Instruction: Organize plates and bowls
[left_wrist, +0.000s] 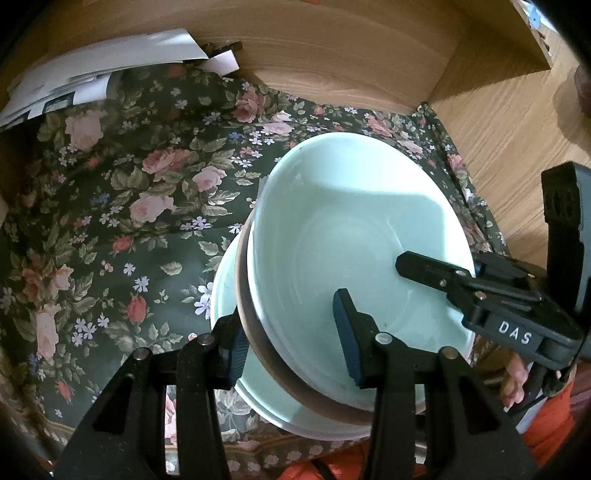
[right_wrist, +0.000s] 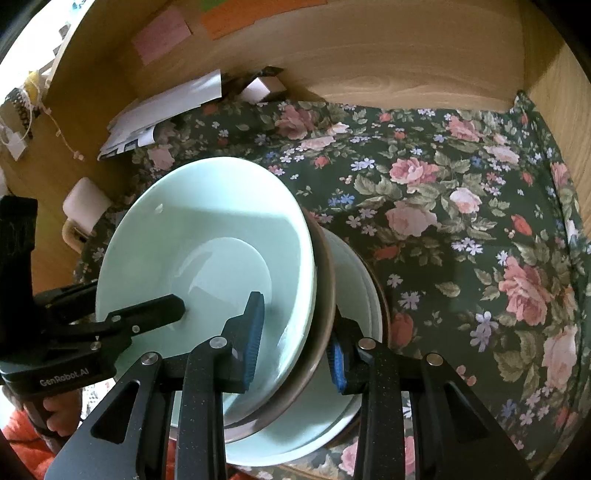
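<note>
Left wrist view: we count two pale green bowls, one nested above the other. The upper bowl has a brown outer rim and sits tilted over the lower bowl, which shows only as a crescent beneath it. Both are over one floral cloth spread on the wooden tabletop. One heap of white papers lies at the far edge of the cloth, against a wooden wall.

We have two tools, both on the upper bowl. The left tool straddles the near rim: one blue pad inside the bowl, the other outside against the brown wall, jaws part closed and clamped on that rim. The right tool comes in from the right side of this view, one black finger reaching inside the bowl.

Right wrist view: same upper bowl, same lower bowl. The right tool is narrow, nearly closed, with one pad inside and one outside, pinching the bowl's rim. The left tool enters from the left, finger inside the bowl. So the upper bowl is gripped at two rim points, between both tools. An orange sleeve shows at the lower left corner.
</note>
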